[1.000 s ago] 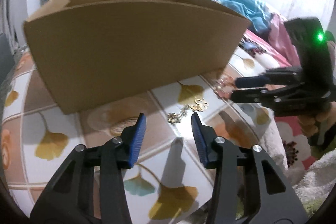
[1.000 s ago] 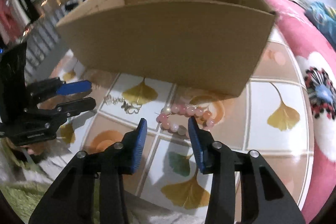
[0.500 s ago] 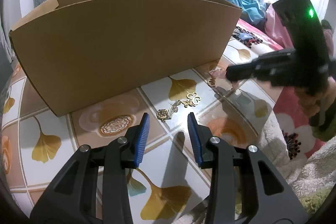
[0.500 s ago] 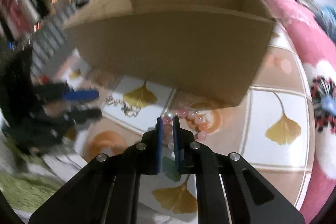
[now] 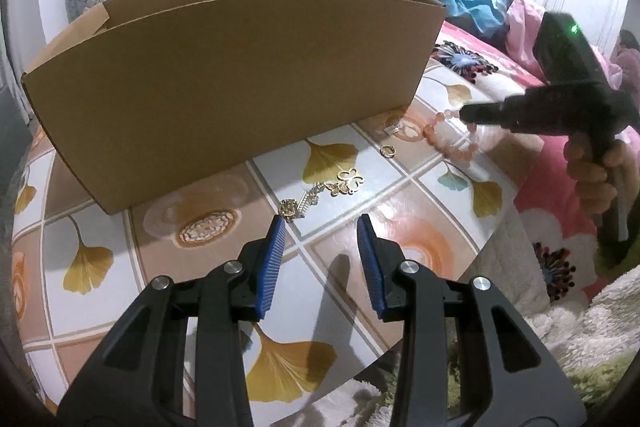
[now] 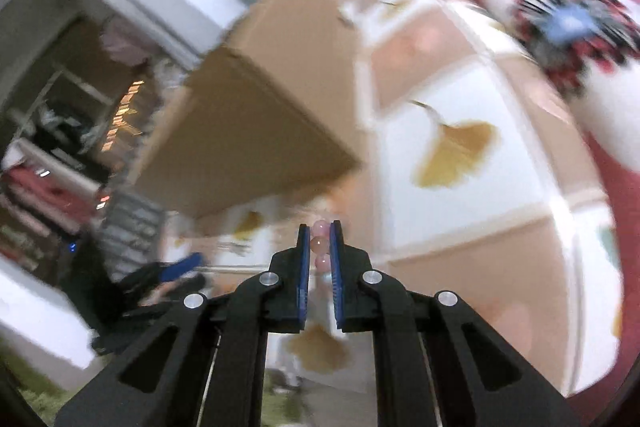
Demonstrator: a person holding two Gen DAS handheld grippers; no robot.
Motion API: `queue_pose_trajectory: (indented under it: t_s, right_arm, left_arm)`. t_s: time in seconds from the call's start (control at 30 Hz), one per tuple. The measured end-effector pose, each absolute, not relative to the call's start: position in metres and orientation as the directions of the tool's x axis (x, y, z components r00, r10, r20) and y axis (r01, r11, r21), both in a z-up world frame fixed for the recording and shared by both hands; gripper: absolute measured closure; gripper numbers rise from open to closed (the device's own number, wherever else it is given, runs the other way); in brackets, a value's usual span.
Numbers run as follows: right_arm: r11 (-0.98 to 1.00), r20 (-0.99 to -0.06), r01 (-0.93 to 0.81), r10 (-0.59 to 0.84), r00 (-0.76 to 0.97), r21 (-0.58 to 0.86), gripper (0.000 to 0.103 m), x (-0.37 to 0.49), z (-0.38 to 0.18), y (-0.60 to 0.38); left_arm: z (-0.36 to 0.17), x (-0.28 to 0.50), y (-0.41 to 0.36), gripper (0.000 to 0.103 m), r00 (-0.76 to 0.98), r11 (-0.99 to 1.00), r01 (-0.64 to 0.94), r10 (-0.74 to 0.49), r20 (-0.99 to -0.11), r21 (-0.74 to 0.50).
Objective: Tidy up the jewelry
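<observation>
A pink bead bracelet [image 6: 320, 245] is pinched between my right gripper's [image 6: 320, 241] blue pads. In the left wrist view the bracelet [image 5: 448, 143] hangs from that gripper [image 5: 466, 115], lifted off the table to the right of the open cardboard box [image 5: 224, 87]. My left gripper [image 5: 320, 227] is open and empty, low over the table. Just ahead of it lies a gold chain with butterfly charms [image 5: 324, 191]. A small gold ring [image 5: 388, 150] and a small clasp [image 5: 392, 129] lie nearer the box.
The table [image 5: 424, 203] has a tiled ginkgo-leaf pattern; its curved edge runs at the lower right. A pink flowered blanket [image 5: 536, 219] and a shaggy rug [image 5: 592, 347] lie beyond it. The right wrist view is blurred and tilted.
My right gripper shut on the bead bracelet, lifted it off the table and tilted. My left gripper stayed open and drew back slightly.
</observation>
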State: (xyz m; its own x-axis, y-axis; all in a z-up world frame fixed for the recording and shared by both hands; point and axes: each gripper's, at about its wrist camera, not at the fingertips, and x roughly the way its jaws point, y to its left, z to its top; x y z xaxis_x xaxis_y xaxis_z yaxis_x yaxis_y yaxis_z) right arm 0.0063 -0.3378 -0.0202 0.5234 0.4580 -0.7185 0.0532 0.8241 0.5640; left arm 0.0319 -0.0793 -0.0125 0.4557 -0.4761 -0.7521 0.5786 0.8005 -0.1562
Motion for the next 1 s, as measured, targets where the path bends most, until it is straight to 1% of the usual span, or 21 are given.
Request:
queue_pose_trajectory:
  t_s: [0.07, 0.1, 0.13, 0.17, 0.27, 0.47, 0.67, 0.9, 1.0]
  right_arm:
    - [0.831, -0.728, 0.076, 0.434, 0.530, 0.551, 0.091, 0.003, -0.021, -0.341]
    - [0.835, -0.725, 0.074, 0.426, 0.540, 0.546, 0.089, 0.001, -0.019, -0.342]
    - [0.844, -0.724, 0.070, 0.411, 0.554, 0.532, 0.083, -0.001, -0.015, -0.343]
    - [0.863, -0.723, 0.059, 0.380, 0.576, 0.501, 0.080, -0.004, -0.009, -0.340]
    - [0.891, -0.708, 0.009, 0.355, 0.610, 0.454, 0.080, -0.007, 0.005, -0.334]
    - [0.901, -0.708, -0.131, 0.409, 0.576, 0.414, 0.080, 0.002, 0.004, -0.289]
    - [0.876, -0.711, -0.182, 0.471, 0.522, 0.447, 0.080, 0.008, -0.013, -0.262]
    - [0.864, -0.709, -0.186, 0.492, 0.504, 0.468, 0.079, 0.012, -0.021, -0.259]
    - [0.861, -0.708, -0.178, 0.495, 0.504, 0.476, 0.079, 0.013, -0.024, -0.261]
  left_arm:
    - [-0.012, 0.031, -0.080, 0.067, 0.461, 0.804, 0.577, -0.465, -0.756, -0.142]
    - [-0.011, 0.032, -0.080, 0.067, 0.464, 0.805, 0.577, -0.461, -0.756, -0.138]
    - [-0.011, 0.032, -0.080, 0.067, 0.467, 0.807, 0.576, -0.458, -0.757, -0.133]
    - [-0.010, 0.032, -0.079, 0.067, 0.470, 0.808, 0.575, -0.455, -0.756, -0.129]
    - [-0.007, 0.035, -0.080, 0.069, 0.485, 0.812, 0.573, -0.444, -0.754, -0.110]
    - [-0.010, 0.044, -0.087, 0.085, 0.496, 0.820, 0.571, -0.380, -0.781, -0.036]
    - [-0.012, 0.049, -0.096, 0.087, 0.482, 0.801, 0.598, -0.380, -0.789, -0.021]
    - [-0.017, 0.057, -0.104, 0.087, 0.463, 0.774, 0.634, -0.371, -0.805, 0.007]
    - [-0.016, 0.057, -0.109, 0.091, 0.461, 0.762, 0.647, -0.356, -0.813, 0.033]
